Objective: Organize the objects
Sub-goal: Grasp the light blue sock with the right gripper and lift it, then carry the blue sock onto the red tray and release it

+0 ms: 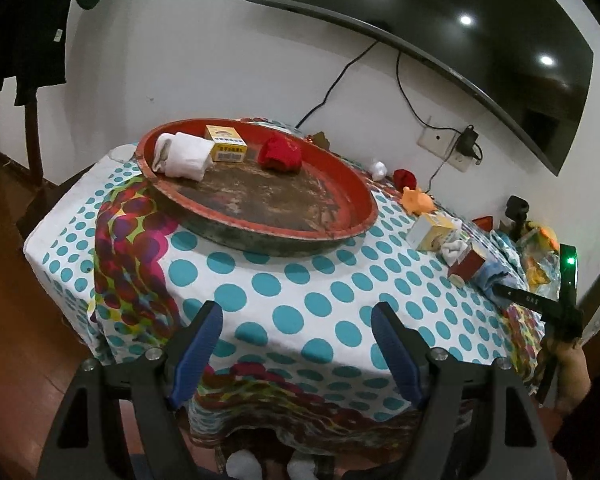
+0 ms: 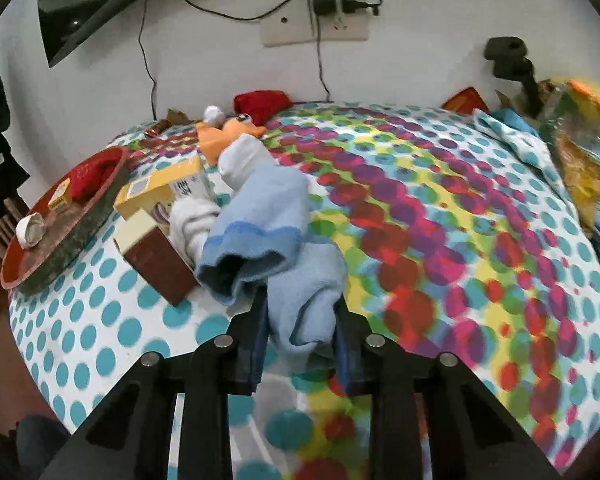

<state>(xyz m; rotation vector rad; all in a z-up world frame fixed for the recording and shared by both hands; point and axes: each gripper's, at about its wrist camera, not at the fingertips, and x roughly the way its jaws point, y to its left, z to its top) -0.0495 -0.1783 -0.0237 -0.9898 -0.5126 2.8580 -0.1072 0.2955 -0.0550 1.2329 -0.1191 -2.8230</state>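
Observation:
My right gripper [image 2: 300, 304] is shut on a light blue sock [image 2: 268, 216], whose cuff droops past the fingertips over the spotted tablecloth [image 2: 420, 240]. Left of it lie a white sock [image 2: 190, 224], a dark red box [image 2: 156, 260] and a yellow box [image 2: 164, 192]. The round red tray [image 1: 260, 236] holds a rolled white sock [image 1: 184, 156], a yellow box [image 1: 226, 144] and a red sock [image 1: 280, 154]. My left gripper [image 1: 298, 312] hangs open over the table's near edge, in front of the tray, with nothing between its fingers.
An orange toy [image 2: 228, 132], a red sock [image 2: 260, 104] and a small white ball [image 2: 214, 114] sit near the wall. Bags and cloth [image 2: 580, 160] pile up at the right by a black stand [image 2: 512, 64]. A cable hangs from the wall socket [image 2: 316, 28].

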